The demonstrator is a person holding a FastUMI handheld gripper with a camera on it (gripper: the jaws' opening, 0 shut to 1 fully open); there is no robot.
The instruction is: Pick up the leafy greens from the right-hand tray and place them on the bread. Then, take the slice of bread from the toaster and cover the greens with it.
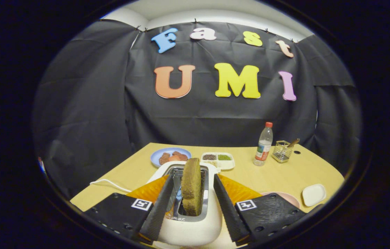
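A white toaster (195, 228) stands directly under my fingers, with a brown slice of bread (191, 186) upright in its slot. My gripper (191, 202) is open, one finger on each side of the slice, neither finger touching it. The slice sticks up well above the slot. Beyond the toaster lies a white divided tray (227, 165) with dark and green fillings. A pink plate (290, 197) peeks out just behind the right finger; what lies on it is hidden.
A blue plate (156, 155) with brown and orange food sits beyond the toaster on the left. A plastic bottle (264, 144) with a red cap and a wire holder (282, 151) stand farther right. A small white dish (314, 194) lies by the table's right edge. A white cord (108, 183) trails left.
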